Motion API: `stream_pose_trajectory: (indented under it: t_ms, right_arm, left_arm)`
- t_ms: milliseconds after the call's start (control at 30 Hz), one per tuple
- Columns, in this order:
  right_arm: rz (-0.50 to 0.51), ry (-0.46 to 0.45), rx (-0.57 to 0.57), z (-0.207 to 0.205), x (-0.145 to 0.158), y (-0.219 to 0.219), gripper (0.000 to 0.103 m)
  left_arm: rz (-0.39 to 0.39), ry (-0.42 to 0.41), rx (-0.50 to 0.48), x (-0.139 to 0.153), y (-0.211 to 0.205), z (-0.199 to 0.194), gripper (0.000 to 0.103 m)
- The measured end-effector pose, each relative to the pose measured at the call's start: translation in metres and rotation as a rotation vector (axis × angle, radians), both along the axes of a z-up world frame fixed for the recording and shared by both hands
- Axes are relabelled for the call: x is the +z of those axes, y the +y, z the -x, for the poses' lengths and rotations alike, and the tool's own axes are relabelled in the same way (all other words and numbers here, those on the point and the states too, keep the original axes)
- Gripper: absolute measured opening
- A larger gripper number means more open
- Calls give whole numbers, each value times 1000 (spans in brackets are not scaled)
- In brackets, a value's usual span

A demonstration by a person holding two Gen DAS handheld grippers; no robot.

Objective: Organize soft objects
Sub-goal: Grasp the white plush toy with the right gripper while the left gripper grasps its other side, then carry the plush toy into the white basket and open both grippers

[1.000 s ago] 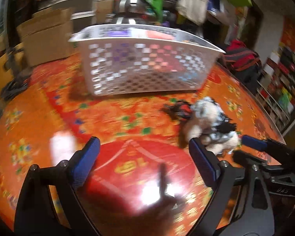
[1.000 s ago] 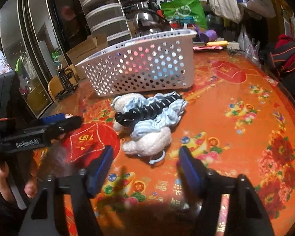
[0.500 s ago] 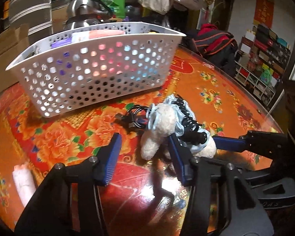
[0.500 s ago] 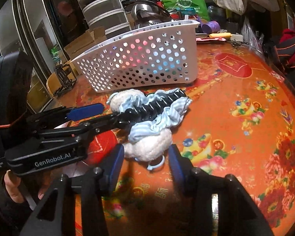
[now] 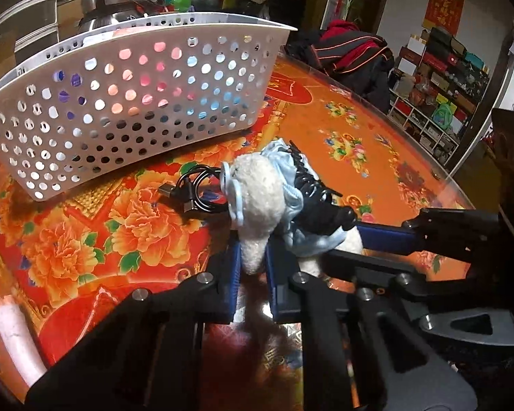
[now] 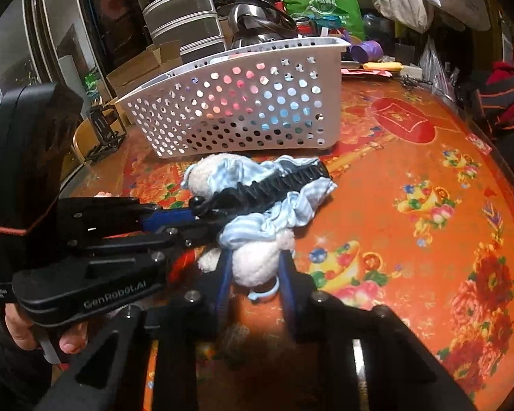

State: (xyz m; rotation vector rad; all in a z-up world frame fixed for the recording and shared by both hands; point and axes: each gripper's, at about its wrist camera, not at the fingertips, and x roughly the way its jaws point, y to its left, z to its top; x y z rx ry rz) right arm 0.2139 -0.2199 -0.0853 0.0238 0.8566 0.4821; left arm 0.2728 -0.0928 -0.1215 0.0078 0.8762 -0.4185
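Two tongs are closing: your left tongs (image 5: 253, 257) pinch one end of the white fluffy plush toy (image 5: 257, 202). Your right tongs (image 6: 255, 267) squeeze its other end, the white perforated plastic basket (image 6: 243, 109) standing beyond both on the tabletop (image 6: 411, 233).

White fuzzy plush toy (image 5: 257, 202) lying on orange flowered desk (image 5: 359, 157), light blue striped scrunchie (image 6: 284, 212) and black claw hair clip (image 6: 274, 185) on top, white perforated basket (image 5: 130, 102) just behind

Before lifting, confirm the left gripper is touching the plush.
Touching. In the left wrist view both pads of the closing left gripper press the plush's white end between them.
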Motion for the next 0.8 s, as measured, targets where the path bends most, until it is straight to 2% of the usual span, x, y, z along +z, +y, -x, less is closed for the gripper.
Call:
stream_pose_trajectory:
  t_ms: [133,300,600,800]
  right_arm:
    - [17,-28,0,5,7,0,22]
    - [22,-94,10,19,26,0,21]
    - [66,-231,58,39,79,17,21]
    - [79,-307,97,33,122,32,21]
  left_arm:
    - [15,-14,8,5,6,8,11]
    - [58,-90,19,27,19,30,11]
    - [110,-224,48,85,43,64,11]
    - [121,-294,96,129,66,68,11]
